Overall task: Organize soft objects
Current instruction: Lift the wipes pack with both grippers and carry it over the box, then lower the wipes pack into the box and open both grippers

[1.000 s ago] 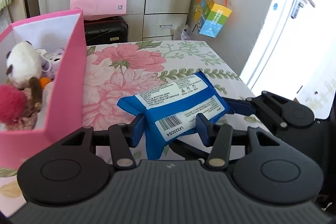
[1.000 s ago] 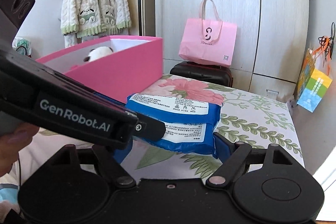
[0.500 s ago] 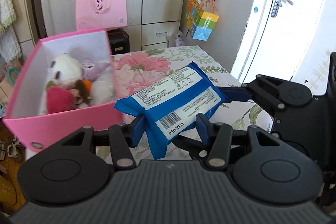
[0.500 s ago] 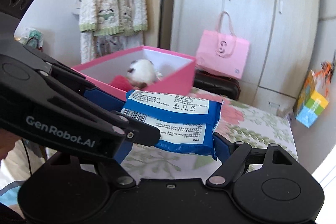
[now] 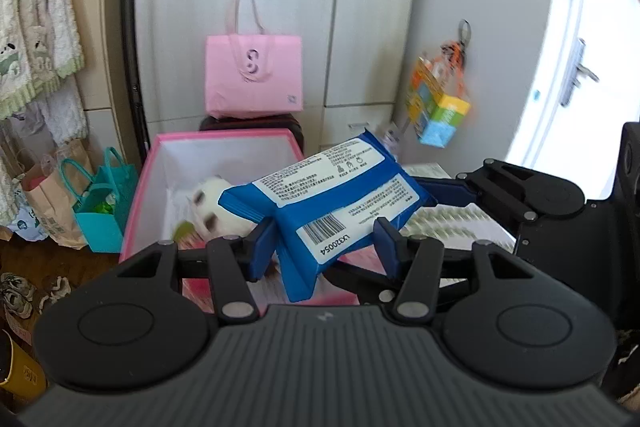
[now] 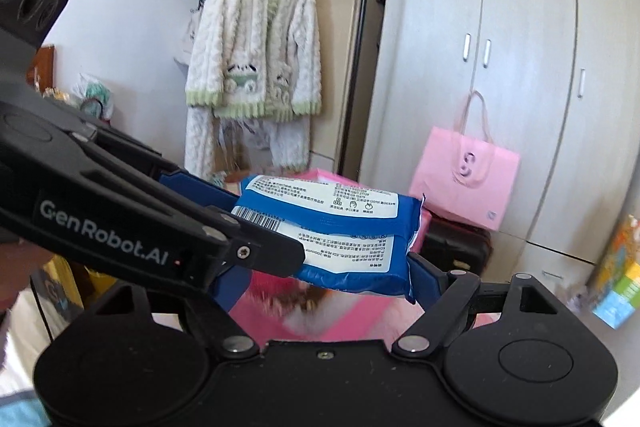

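A blue pack of wet wipes (image 5: 332, 199) with white labels is held in the air by both grippers. My left gripper (image 5: 324, 243) is shut on its near end. My right gripper (image 6: 332, 267) is shut on the same pack (image 6: 340, 231), crossing from the right. The pack hangs over the open pink box (image 5: 168, 163), which holds a white plush toy (image 5: 212, 211) and other soft toys. The box (image 6: 320, 307) lies blurred below the pack in the right wrist view.
A pink shopping bag (image 5: 252, 79) sits on a black suitcase before grey wardrobes. A teal bag (image 5: 100, 211) and paper bags stand on the floor at left. A fluffy robe (image 6: 252, 79) hangs on a rack. The floral table (image 5: 452, 219) lies right of the box.
Both grippers have lifted the wipes pack off the table and carried it left, from beside the pink box to above its opening.
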A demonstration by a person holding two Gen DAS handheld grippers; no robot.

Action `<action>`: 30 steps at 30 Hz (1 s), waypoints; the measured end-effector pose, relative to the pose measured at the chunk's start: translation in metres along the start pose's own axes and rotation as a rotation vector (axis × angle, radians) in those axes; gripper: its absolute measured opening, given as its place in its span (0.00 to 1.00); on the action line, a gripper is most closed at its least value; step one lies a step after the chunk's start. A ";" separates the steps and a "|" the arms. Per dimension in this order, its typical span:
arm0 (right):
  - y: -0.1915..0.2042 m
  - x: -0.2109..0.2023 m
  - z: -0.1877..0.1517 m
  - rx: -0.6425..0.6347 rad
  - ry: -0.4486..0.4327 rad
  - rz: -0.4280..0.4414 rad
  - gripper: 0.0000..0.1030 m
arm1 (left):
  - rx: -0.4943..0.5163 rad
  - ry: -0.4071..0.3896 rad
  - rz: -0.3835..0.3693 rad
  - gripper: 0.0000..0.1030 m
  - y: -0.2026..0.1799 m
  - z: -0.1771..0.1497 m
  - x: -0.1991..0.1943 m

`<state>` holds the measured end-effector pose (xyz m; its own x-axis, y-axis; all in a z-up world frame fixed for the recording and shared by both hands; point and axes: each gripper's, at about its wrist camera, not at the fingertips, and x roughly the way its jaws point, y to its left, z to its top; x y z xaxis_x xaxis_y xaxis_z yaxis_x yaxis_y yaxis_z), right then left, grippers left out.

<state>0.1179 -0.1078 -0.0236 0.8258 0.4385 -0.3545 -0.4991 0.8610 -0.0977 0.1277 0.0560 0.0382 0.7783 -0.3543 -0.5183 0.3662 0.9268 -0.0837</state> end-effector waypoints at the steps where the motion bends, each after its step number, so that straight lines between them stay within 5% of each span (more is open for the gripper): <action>1: -0.003 0.008 0.005 -0.003 -0.003 0.013 0.84 | -0.007 -0.007 0.005 0.49 0.006 0.005 0.004; 14: -0.059 0.108 0.028 -0.140 0.040 0.270 0.85 | -0.213 0.096 -0.005 0.50 0.073 0.014 0.079; 21: -0.065 0.134 0.019 -0.201 0.128 0.298 0.89 | -0.322 0.180 -0.049 0.52 0.088 0.000 0.107; 30: -0.080 0.109 0.002 -0.073 0.091 0.286 0.90 | -0.285 0.046 0.035 0.65 0.082 -0.009 0.075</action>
<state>0.2488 -0.1284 -0.0522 0.6237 0.6326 -0.4591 -0.7281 0.6839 -0.0468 0.2114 0.1061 -0.0149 0.7617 -0.3218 -0.5623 0.1769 0.9382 -0.2974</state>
